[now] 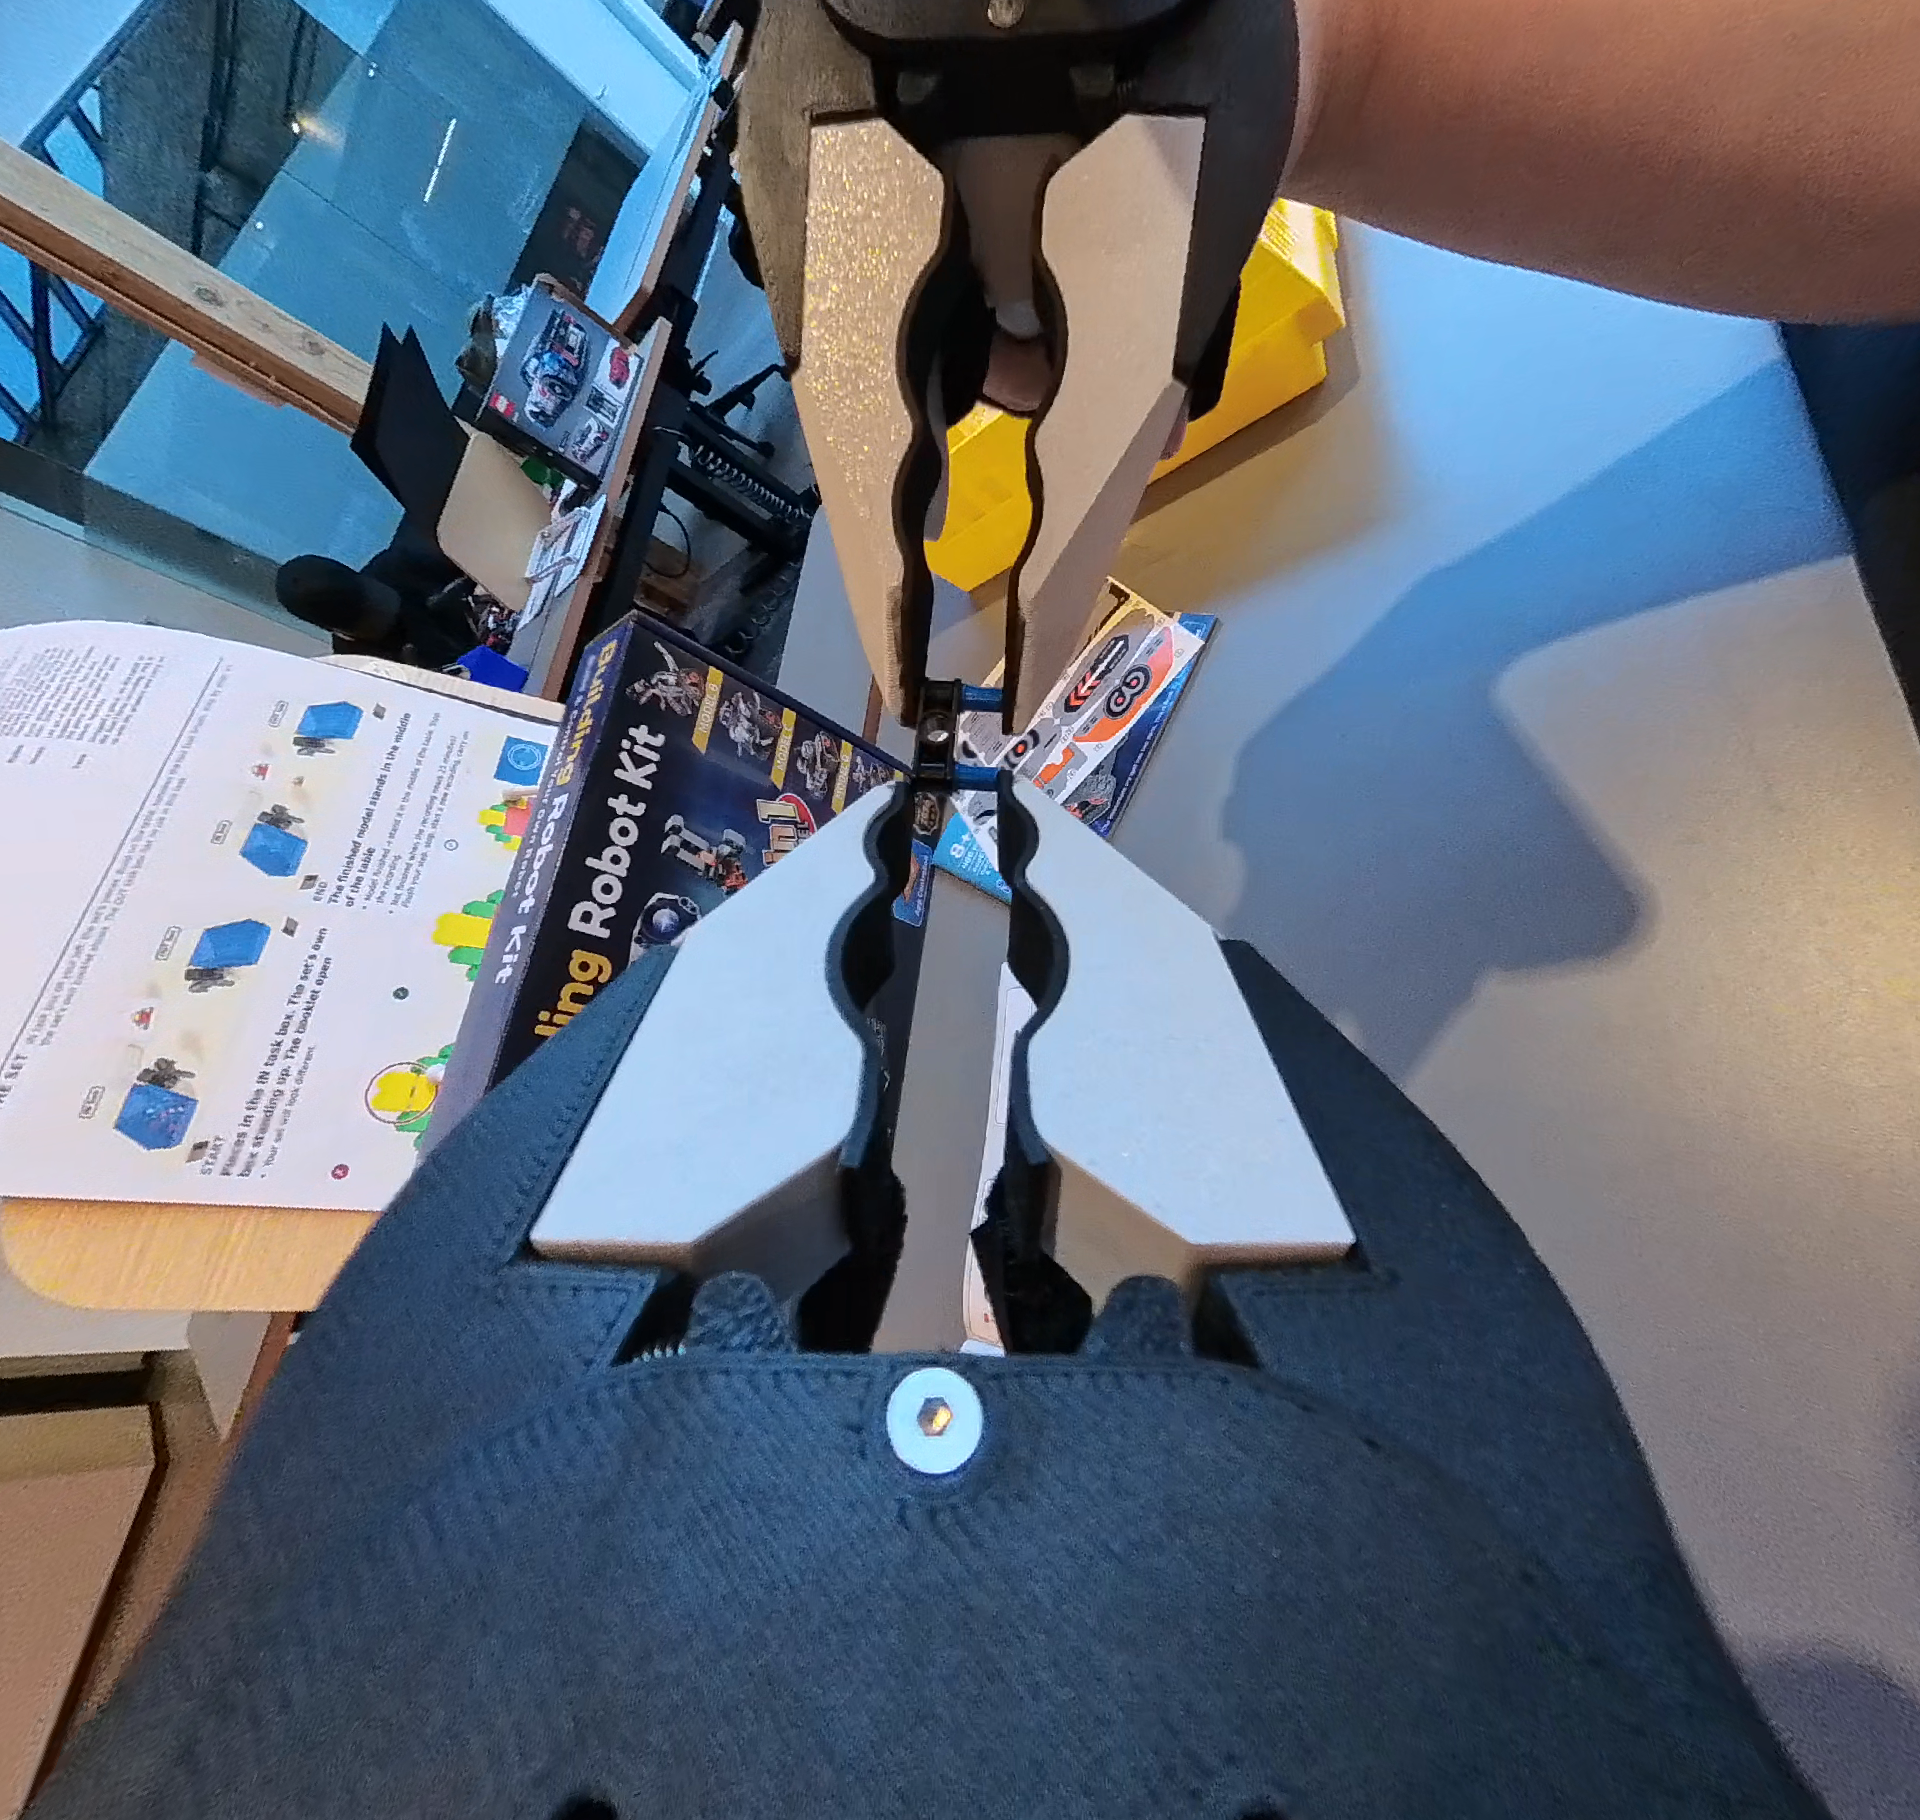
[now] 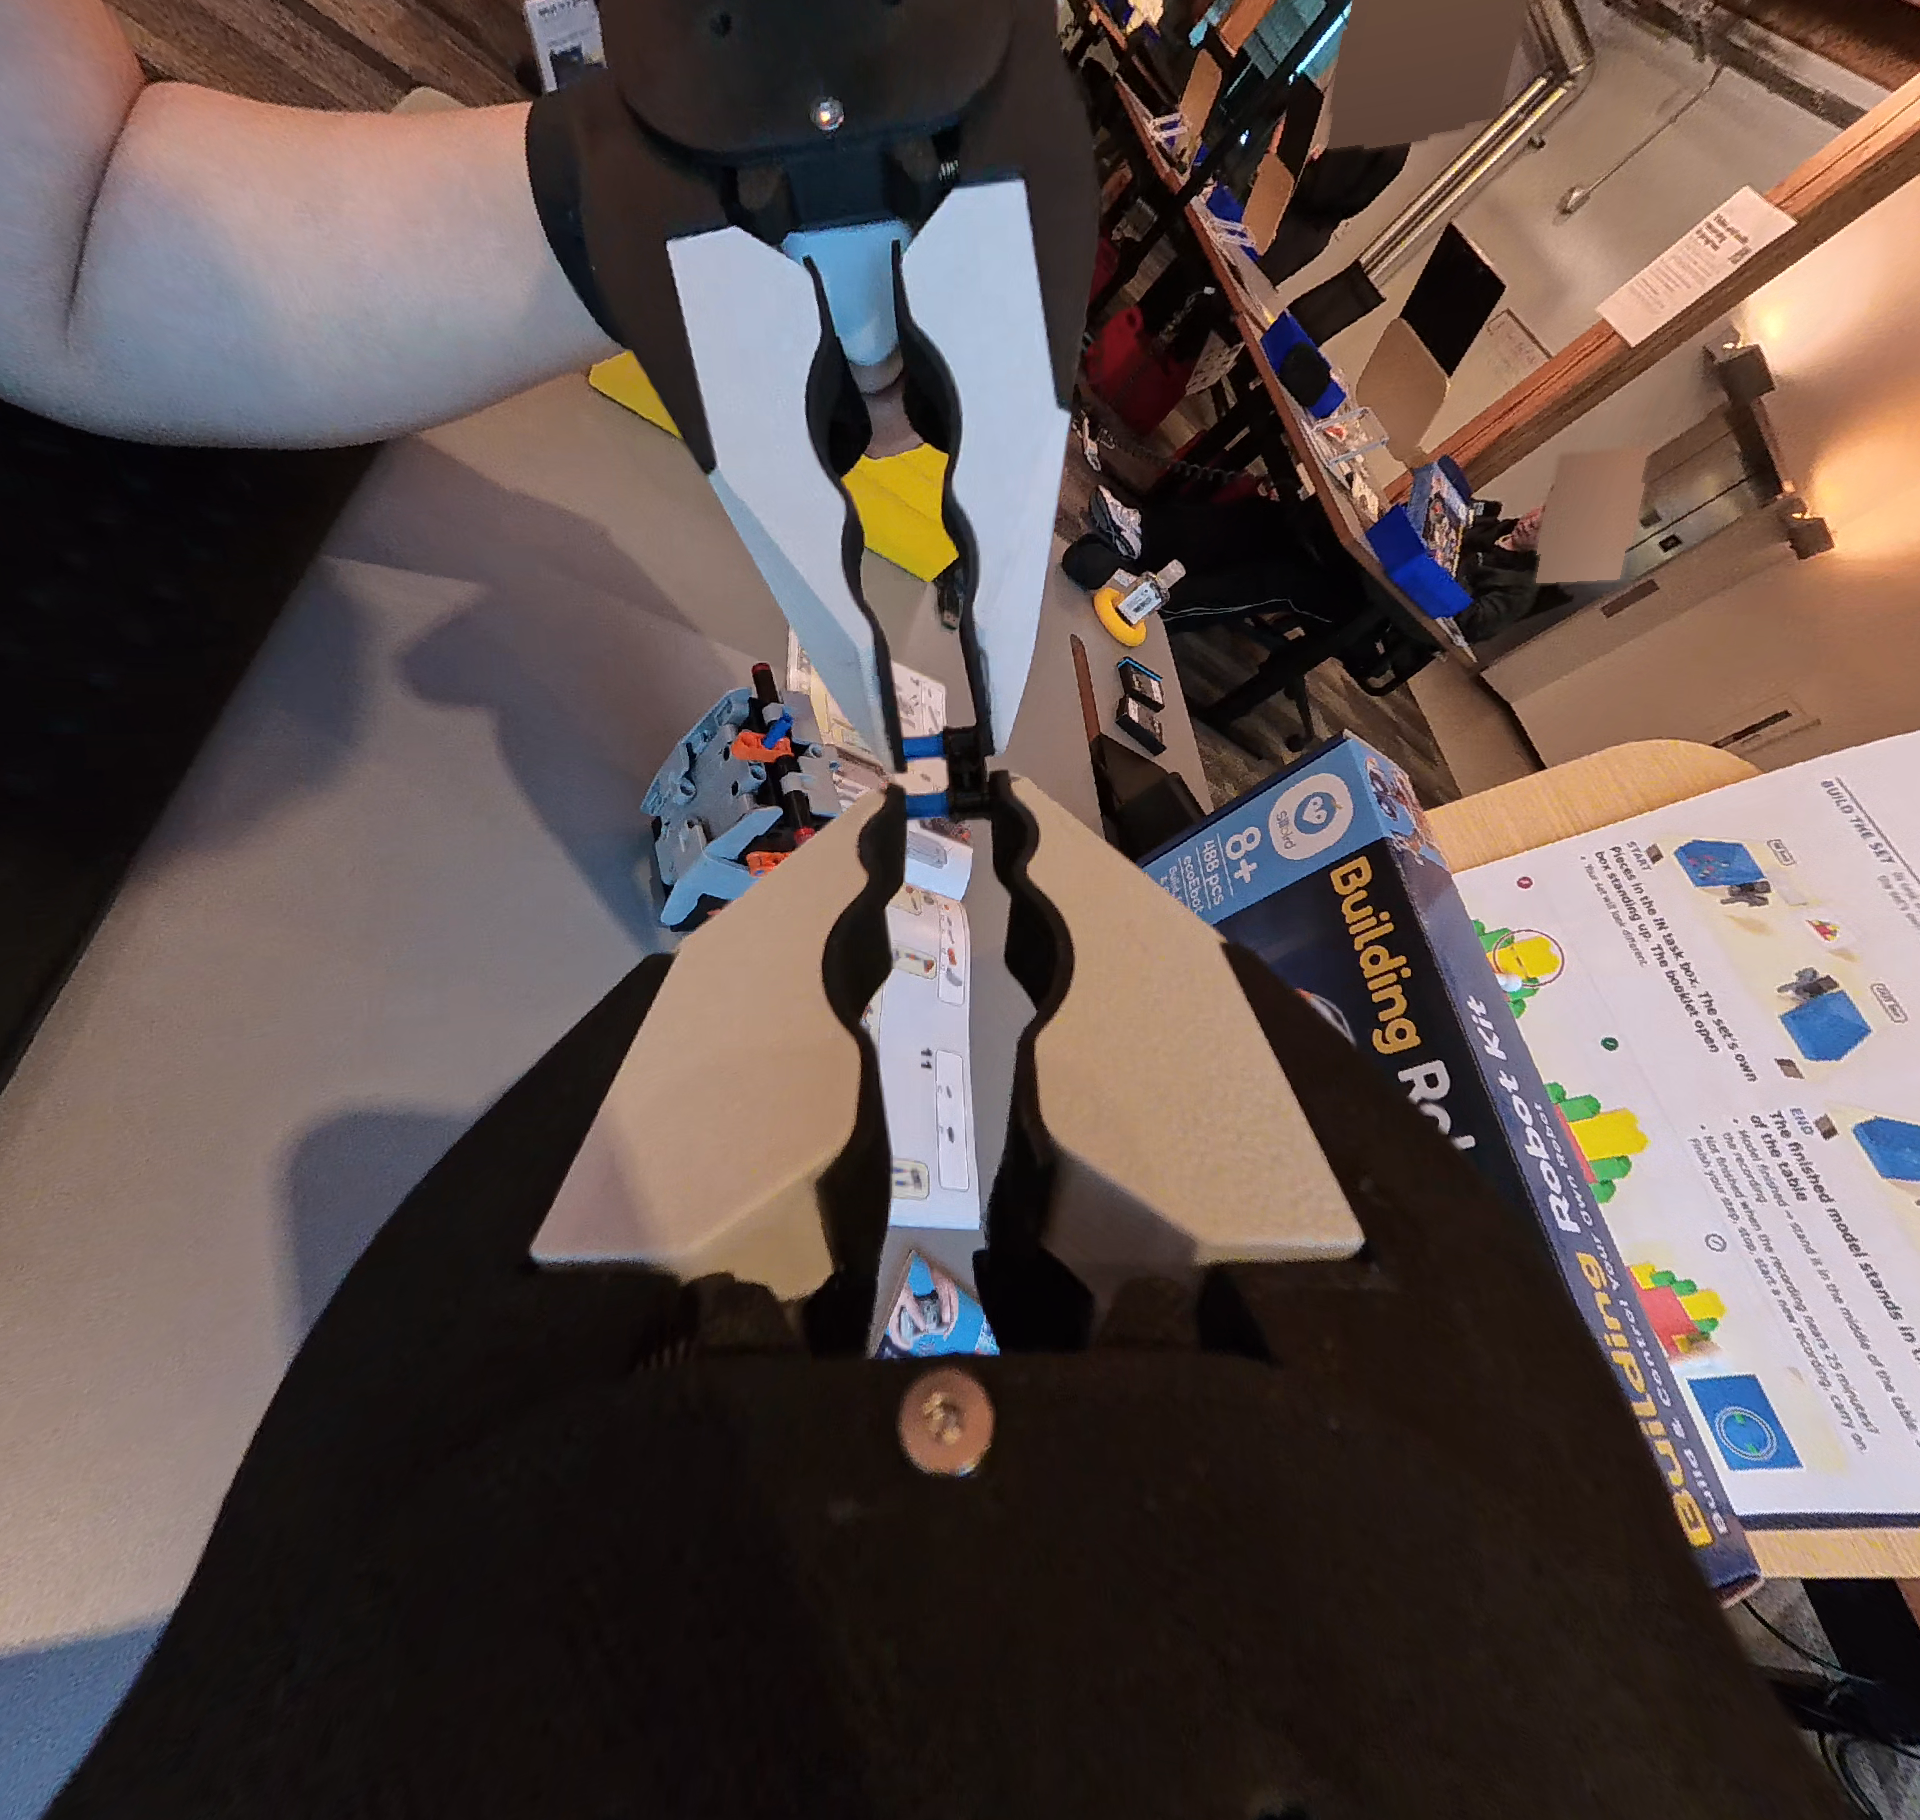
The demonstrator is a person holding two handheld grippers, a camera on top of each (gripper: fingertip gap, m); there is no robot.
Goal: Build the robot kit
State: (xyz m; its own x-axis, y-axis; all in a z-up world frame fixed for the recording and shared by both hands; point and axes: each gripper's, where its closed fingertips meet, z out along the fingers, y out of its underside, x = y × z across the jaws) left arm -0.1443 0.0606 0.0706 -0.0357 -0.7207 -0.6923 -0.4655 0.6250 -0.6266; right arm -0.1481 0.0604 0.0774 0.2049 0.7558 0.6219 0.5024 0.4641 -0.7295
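Tongs meet tip to tip above the table (image 1: pixel 1558 835), both pinching one tiny build. Starting on the left: an instruction sheet (image 1: pixel 208 887) lies flat on a wooden board, and just beside it stands a dark kit box (image 1: pixel 623 866). Now the centre! The left tongs (image 1: pixel 951 783) are nearly pressed together, their tips nipping the lower blue pin of a small black connector (image 1: pixel 938 731), which hangs in the air between the two tools. Coming from the opposite side, the right tongs (image 2: pixel 945 783) are likewise nearly closed, squeezing the same connector (image 2: pixel 961 762) and its blue pins, so the little part is clamped from both ends at once. Whether the pins are fully seated, I cannot tell; it is too small.

Below the meeting point, an open booklet (image 2: pixel 930 1043) lies on the table. A half-built grey model (image 2: pixel 727 814) with orange and black bits sits near it, apart from the tongs, clearly unfinished to my eye. Farther back, a yellow bin (image 1: pixel 1288 316) rests on the table behind the right forearm. The connector is not yet joined to the model.
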